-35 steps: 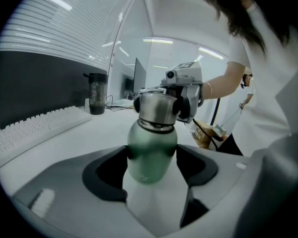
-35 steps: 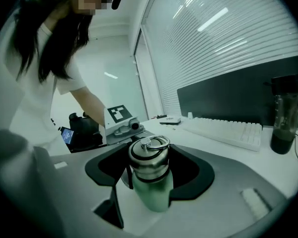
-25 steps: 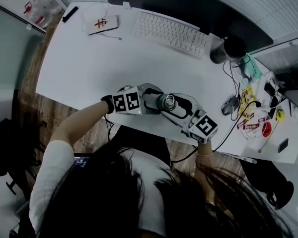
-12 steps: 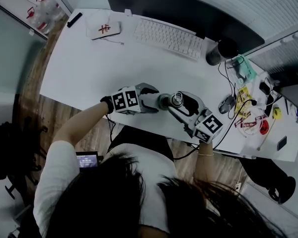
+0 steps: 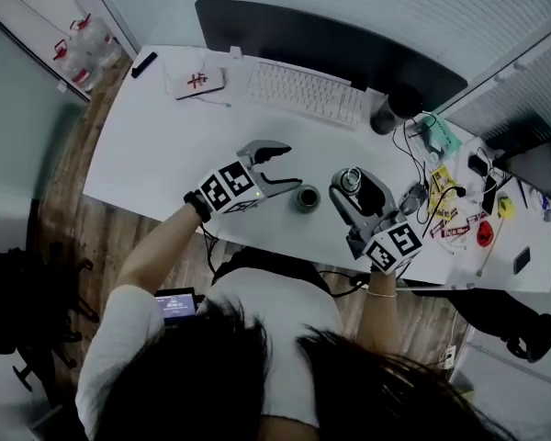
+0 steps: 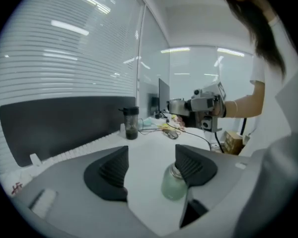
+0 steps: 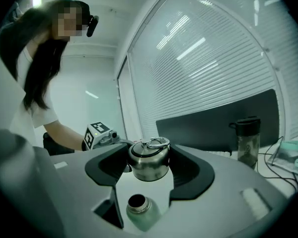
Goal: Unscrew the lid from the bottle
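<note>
A small pale-green bottle (image 5: 307, 197) stands upright on the white desk (image 5: 156, 145) with its mouth uncovered. My left gripper (image 5: 292, 164) is open just left of it, not touching it. In the left gripper view the bottle (image 6: 173, 186) sits by the right jaw, partly hidden behind it, while that gripper (image 6: 151, 160) holds nothing. My right gripper (image 5: 351, 182) is shut on the round metal lid (image 5: 351, 179), off to the bottle's right. The right gripper view shows the lid (image 7: 149, 161) with its ring handle clamped between the jaws of that gripper (image 7: 149, 158), and the bottle (image 7: 138, 213) below it.
Along the desk's back stand a white keyboard (image 5: 305, 93) and a dark monitor (image 5: 321, 49), with a dark tumbler (image 5: 390, 108) at the back right. A mouse (image 5: 411, 198), cables and small items (image 5: 459, 211) crowd the right end. A white box (image 5: 195, 81) lies far left.
Both grippers were together at the bottle. The left has let go, opened and drawn back left; the right has carried the lid off the bottle to the right.
</note>
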Motion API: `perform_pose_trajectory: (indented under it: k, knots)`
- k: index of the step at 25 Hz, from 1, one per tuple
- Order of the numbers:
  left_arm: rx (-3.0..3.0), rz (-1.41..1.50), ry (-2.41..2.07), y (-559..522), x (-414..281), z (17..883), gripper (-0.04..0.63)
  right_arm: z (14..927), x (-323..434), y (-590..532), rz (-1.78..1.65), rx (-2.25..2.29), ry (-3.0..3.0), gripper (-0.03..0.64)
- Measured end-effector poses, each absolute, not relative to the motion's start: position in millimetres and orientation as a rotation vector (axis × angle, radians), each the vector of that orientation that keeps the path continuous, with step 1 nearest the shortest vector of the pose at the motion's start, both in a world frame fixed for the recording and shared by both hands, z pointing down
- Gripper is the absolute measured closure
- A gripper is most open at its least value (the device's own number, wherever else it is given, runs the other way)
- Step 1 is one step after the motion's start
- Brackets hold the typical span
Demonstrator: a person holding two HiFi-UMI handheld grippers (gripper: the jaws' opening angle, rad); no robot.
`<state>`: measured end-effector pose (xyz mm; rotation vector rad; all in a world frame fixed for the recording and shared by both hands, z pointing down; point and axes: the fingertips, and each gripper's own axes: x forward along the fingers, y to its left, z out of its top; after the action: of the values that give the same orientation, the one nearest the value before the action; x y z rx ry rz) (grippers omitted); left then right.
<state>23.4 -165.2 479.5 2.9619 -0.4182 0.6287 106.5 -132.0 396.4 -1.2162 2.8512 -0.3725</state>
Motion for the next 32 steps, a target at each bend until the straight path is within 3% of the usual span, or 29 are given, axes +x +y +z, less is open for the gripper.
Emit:
perform_pose_trajectory:
  k: [7, 15, 26, 32]
  knots:
    - [2.973, 0.317, -0.638, -184.2, 30.2, 406.3, 0.32, 359.3, 121.0, -138.5, -0.246, -1.394, 2.754, 0.359]
    - [3.0, 0.198, -0.885, -196.5, 31.1, 350.7, 0.44, 334.7, 133.3, -143.7, -0.097, -1.586, 2.691, 0.359]
    - [2.876, 0.008, -1.181, -194.4, 6.2, 325.2, 0.535, 323.5, 152.8, -139.0, -0.071, -1.773, 2.51, 0.36]
    - [2.841, 0.042, -1.285, -190.9, -9.8, 333.7, 0.537, 327.1, 155.3, -137.1, -0.085, -1.818, 2.485, 0.36]
